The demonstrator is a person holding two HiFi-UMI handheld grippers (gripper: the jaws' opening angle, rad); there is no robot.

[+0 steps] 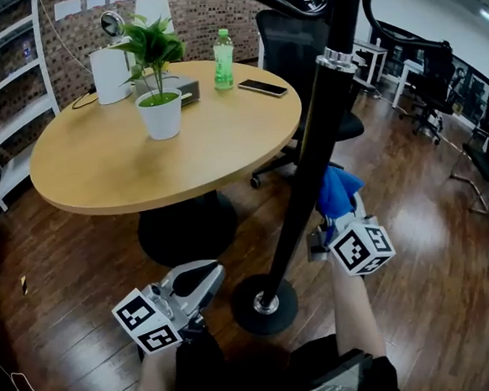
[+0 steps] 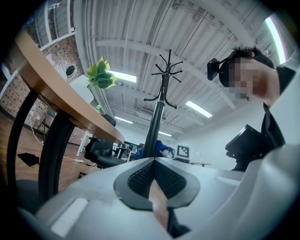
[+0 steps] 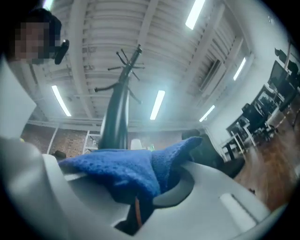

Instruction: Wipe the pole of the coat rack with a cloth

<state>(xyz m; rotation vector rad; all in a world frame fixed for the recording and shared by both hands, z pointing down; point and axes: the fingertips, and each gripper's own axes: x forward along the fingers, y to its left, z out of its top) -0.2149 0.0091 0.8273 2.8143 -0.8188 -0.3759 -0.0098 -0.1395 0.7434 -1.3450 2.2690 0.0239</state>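
**A:** What stands at the far left?

**B:** A round wooden table (image 1: 99, 172). It carries a white pot with a leafy green plant (image 1: 160, 113), a green plastic bottle (image 1: 223, 59) and a flat dark phone (image 1: 262, 87).

**A:** And below the table, nearer the person?

**B:** The left tool (image 1: 210, 275) hangs low over the dark wooden floor (image 1: 71, 246), just left of the coat rack's round black base (image 1: 264, 304). Its jaws are together, the ribbed pads meeting at the tip. It does not touch the rack.

**A:** Where is the pole itself?

**B:** The black pole of the coat rack (image 1: 311, 185) rises from that base up the middle of the head view. A silver ring (image 1: 336, 59) sits on it high up, and its hooks are at the very top.

**A:** And to the right of it?

**B:** The fluffy blue cloth (image 1: 338, 190) sits at the pole's right side, about halfway up. It looks pressed against the pole, though I cannot tell for sure that they touch. The right tool (image 1: 336, 219) is clamped on the cloth's lower part. Its own view shows the fabric bunched between the jaws and spilling over them. A black office chair (image 1: 300, 38) stands behind the pole.
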